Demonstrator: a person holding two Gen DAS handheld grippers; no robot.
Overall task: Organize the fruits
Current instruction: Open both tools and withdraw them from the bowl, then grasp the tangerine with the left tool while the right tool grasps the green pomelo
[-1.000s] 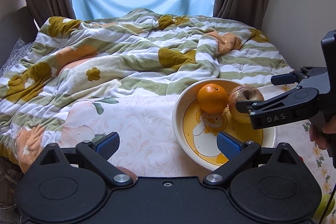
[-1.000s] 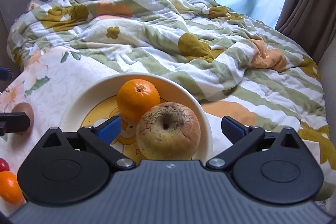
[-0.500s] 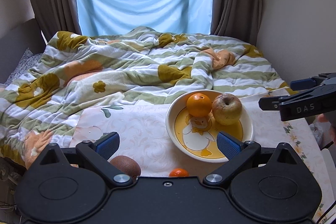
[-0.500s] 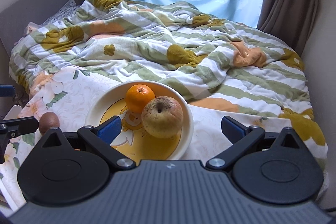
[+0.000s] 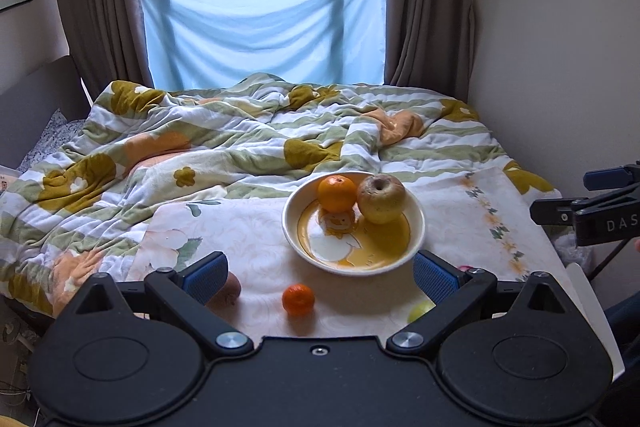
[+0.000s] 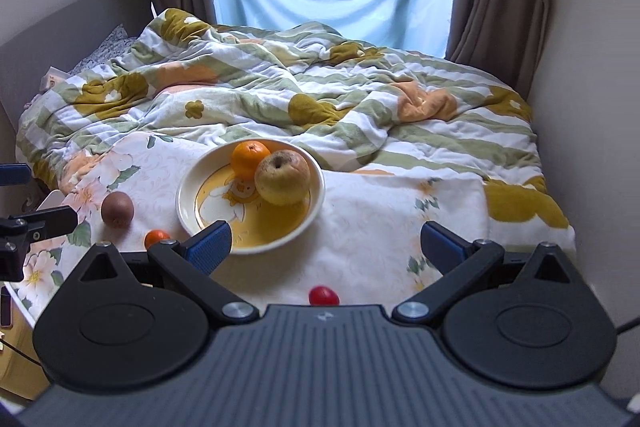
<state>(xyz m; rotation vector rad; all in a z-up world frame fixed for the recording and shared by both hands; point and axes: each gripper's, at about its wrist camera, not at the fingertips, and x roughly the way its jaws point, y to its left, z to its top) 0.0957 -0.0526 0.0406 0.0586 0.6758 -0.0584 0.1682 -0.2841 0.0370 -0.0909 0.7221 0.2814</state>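
A cream bowl (image 5: 416, 227) (image 6: 188, 187) with a yellow cartoon base stands on a floral cloth on the bed. In it sit an orange (image 5: 337, 193) (image 6: 250, 159) and a wrinkled yellow apple (image 5: 381, 199) (image 6: 282, 177). Loose on the cloth lie a small mandarin (image 5: 298, 299) (image 6: 157, 237), a brown kiwi (image 5: 224, 291) (image 6: 117, 209), a small red fruit (image 6: 323, 295) and a green-yellow fruit (image 5: 420, 310). My left gripper (image 5: 320, 273) is open and empty, back from the bowl. My right gripper (image 6: 325, 241) is open and empty, also back from the bowl.
A rumpled green, white and yellow quilt (image 5: 224, 143) covers the bed behind the cloth. A wall (image 5: 560, 47) runs along the right side. Curtains and a blue sheet (image 5: 264, 27) hang at the window beyond. The right gripper shows at the right edge (image 5: 588, 215).
Both grippers have pulled back and up from the bowl, which now looks smaller. The apple lies free in the bowl. Loose fruits on the cloth have come into view.
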